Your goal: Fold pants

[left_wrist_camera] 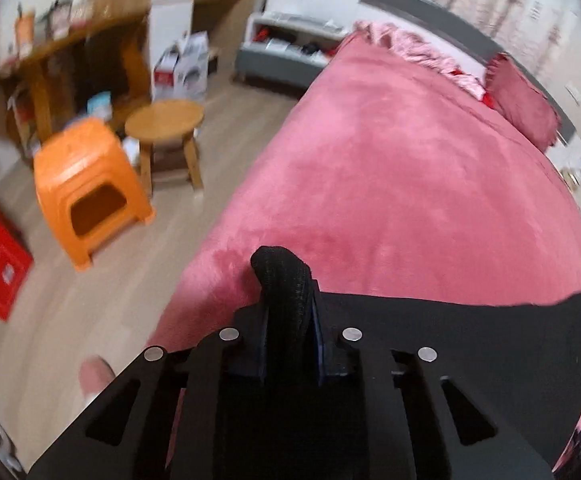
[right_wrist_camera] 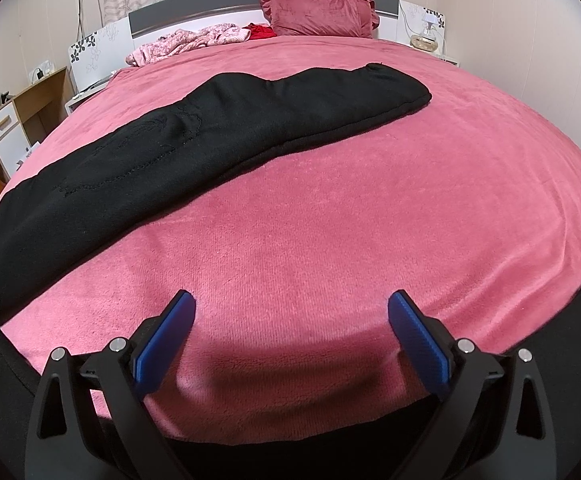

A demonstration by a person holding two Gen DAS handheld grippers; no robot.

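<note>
Black pants lie stretched across the pink bedspread, running from the lower left toward the far right, with the far end near the pillow side. My left gripper is shut on a bunched fold of the black pants near the bed's left edge; more of the fabric trails off to the right. My right gripper is open and empty, its blue pads hovering just above the bedspread, nearer to me than the pants.
A dark pink pillow and crumpled pink clothes lie at the headboard. Left of the bed stand an orange plastic stool, a round wooden stool, a wooden desk and boxes on the wood floor.
</note>
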